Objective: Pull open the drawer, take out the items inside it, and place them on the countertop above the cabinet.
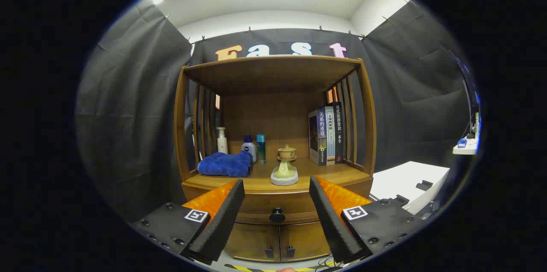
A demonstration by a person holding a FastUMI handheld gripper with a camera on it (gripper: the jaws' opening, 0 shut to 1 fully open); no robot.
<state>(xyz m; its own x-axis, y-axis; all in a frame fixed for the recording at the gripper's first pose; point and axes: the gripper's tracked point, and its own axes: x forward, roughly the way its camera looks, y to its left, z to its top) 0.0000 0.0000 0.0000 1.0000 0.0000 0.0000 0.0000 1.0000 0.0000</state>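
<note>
Low in the middle of the frame, between your two fingers, sits the drawer (pixel 277 208) of the wooden cabinet (pixel 273 144), shut, with its dark round knob (pixel 277 214) at the centre of the front. Your hand-held gripper (pixel 277 197) has its fingers spread wide apart, holding nothing; the knob lies between and just beyond the fingertips, not touched yet.

Going left to right along the worktop (pixel 337 173) above the drawer, you see a folded blue towel (pixel 225 164), a pump bottle (pixel 222 140), two smaller bottles (pixel 254 148), a lidded ceramic cup (pixel 286 153) behind a pale ornament (pixel 284 172), then upright books (pixel 327 135).

Judge the knob as stiff, small and likely smooth: close squarely on it and pull straight, since the wooden drawer may drag. Its contents are hidden, so you cannot tell how they will handle.
</note>
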